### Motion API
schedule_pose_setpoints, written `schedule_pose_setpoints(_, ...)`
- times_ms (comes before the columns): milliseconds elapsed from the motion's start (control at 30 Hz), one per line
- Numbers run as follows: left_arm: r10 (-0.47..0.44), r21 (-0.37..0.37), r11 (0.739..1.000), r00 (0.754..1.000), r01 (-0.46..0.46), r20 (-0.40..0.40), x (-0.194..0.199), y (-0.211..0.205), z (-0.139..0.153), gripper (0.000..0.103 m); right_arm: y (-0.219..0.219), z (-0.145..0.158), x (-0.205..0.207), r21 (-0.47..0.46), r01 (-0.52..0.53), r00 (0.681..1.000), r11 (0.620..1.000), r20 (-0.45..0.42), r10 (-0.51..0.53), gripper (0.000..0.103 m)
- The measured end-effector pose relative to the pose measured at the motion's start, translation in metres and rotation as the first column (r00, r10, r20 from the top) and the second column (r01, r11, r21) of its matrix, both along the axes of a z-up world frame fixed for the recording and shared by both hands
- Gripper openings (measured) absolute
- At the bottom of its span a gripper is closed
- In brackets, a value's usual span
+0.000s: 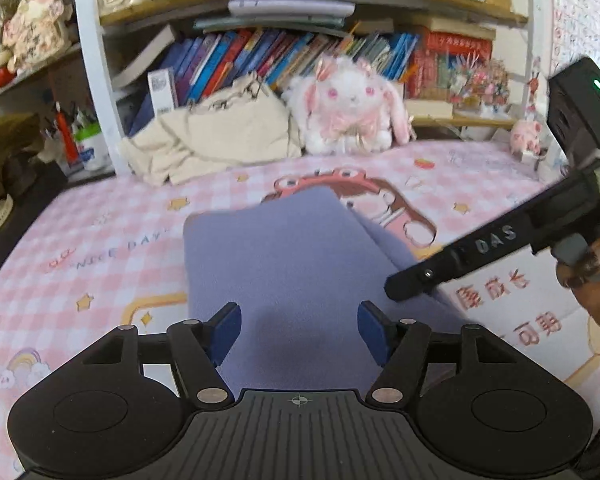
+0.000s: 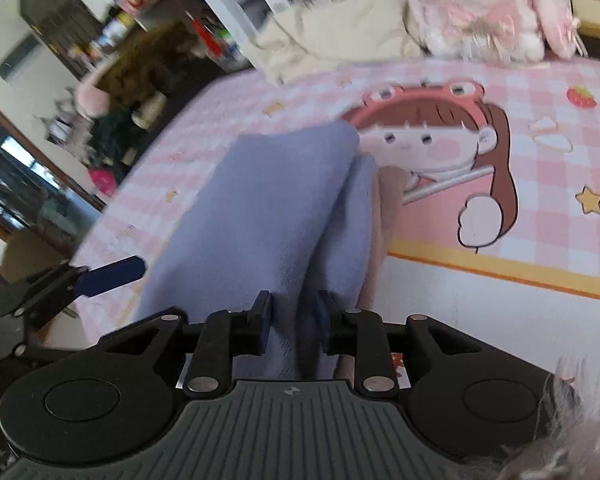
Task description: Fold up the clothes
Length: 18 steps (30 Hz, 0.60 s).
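A lavender-blue garment, folded into a long narrow stack, lies on a pink checked cloth w/ cartoon prints, approx. in the middle of it. Along the garment's right edge a second fold runs lengthwise; in the right wrist view a brownish layer shows under that edge, what it is can't be told.

The right gripper has its jaws drawn close together, w/ a ridge of the garment's near end pinched between the pads. Its black arm reaches in from the right in the left wrist view, tip on the garment's right edge, a hand around the handle.

The left gripper sits over the garment's near end, jaws well apart, blue pads either side of bare fabric, nothing clamped.

Beyond the garment: a girl w/ a frog headband printed on the cloth, partly covered by the garment's far end. At the cloth's far edge a crumpled beige garment and a white-and-pink plush rabbit sit side by side, against shelves packed w/ books.
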<state>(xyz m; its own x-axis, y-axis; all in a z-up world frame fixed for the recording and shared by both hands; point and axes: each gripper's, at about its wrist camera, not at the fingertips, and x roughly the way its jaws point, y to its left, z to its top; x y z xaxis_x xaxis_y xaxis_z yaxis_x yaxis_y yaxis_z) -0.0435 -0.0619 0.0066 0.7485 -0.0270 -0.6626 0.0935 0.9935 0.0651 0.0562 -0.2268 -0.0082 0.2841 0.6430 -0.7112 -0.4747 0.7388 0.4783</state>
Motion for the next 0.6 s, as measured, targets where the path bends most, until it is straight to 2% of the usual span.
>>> schedule_pose_setpoints(67,0.015,-0.008,1.000,0.999,-0.016,-0.034,0.003,0.002,-0.008,0.064,0.002,0.004,-0.004,0.023,-0.021,1.000,1.000,0.005,0.021,0.008)
schedule_pose_setpoints(167,0.024,-0.014,1.000,0.999,-0.025,-0.031,0.001,0.003,-0.009,0.064,-0.002,0.030,-0.029,0.064,-0.073,0.983,0.995,0.171,0.061,0.008)
schedule_pose_setpoints(200,0.024,-0.018,1.000,0.999,-0.024,-0.033,0.001,0.003,-0.009,0.065,-0.003,0.032,-0.034,0.049,-0.080,0.978,0.996,0.195,0.069,0.008)
schedule_pose_setpoints(300,0.022,-0.031,0.999,0.999,-0.023,-0.039,0.003,0.003,-0.009,0.064,0.000,0.009,-0.029,-0.038,-0.034,0.990,0.999,0.133,0.039,0.008)
schedule_pose_setpoints(400,0.016,-0.006,1.000,0.999,-0.016,-0.042,0.002,0.000,-0.010,0.065,-0.005,-0.014,-0.017,0.005,0.014,0.999,1.000,0.044,-0.015,0.008)
schedule_pose_setpoints(500,0.019,0.007,1.000,0.999,-0.019,-0.039,0.000,-0.002,-0.008,0.066,-0.004,-0.009,-0.017,-0.013,-0.002,0.999,1.000,0.052,0.003,0.009)
schedule_pose_setpoints(600,0.066,0.015,0.998,0.998,-0.066,-0.009,-0.005,-0.003,0.002,0.066,-0.005,-0.002,-0.024,-0.013,0.005,0.997,1.000,0.079,-0.004,0.009)
